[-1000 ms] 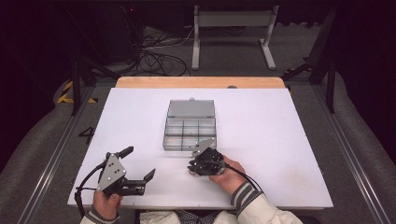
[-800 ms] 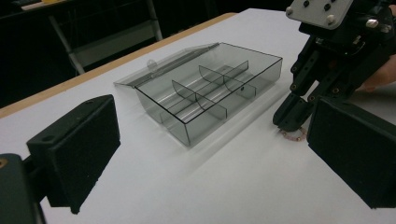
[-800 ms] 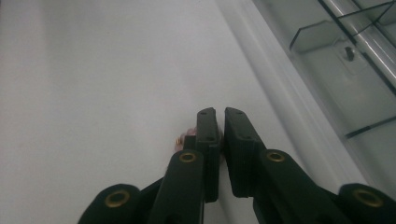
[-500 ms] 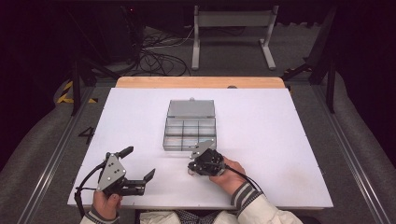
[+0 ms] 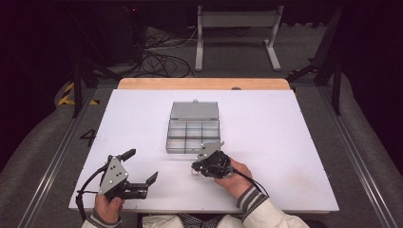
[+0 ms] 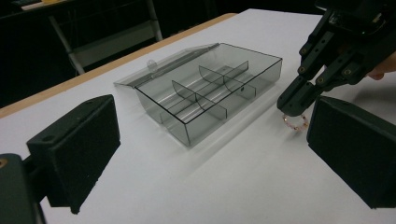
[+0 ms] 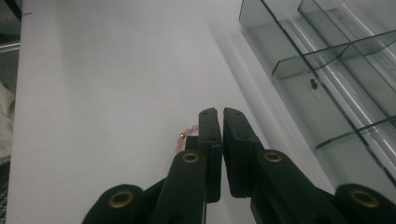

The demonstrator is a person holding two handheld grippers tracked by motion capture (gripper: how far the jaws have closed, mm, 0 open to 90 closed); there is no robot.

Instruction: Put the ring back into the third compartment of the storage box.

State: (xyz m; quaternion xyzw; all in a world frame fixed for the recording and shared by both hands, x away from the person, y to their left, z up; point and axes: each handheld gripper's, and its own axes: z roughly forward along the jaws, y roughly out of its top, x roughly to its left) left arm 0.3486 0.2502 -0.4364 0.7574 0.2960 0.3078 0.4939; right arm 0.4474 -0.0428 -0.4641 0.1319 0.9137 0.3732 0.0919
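White table in the high view, smoky clear plastic organizer box at centre, lid folded back flat on its far side. Right claw sits just near of the box's near right corner, tips angled down-left to the table; its body and the hand behind hide the tips, so the jaw gap is unreadable from here. A faint pale bit at the tip is too small to identify. Left claw rests at the near left, well apart from the box, jaws spread wide with nothing between them. Both forearms are cut off by the bottom edge.

Left gripper view: own two black pads frame the shot, wide apart, both cropped by the edges. The box stands open in the middle, dividers visible, compartments look bare. Right of it the right claw comes down from the top right corner, upper body cut off, tip on the table over a small pinkish bead bracelet. The tip and the left claw's right pad cover parts of the ring.

Right gripper view: right claw jaws closed nearly together, a thin slit between the pads. A few pink beads and one gold bead of the bracelet poke out just left of the left jaw; the rest is hidden behind it, so whether it is actually pinched can't be told. Box on the right is cropped, a tiny dark speck inside one compartment, unreadable.
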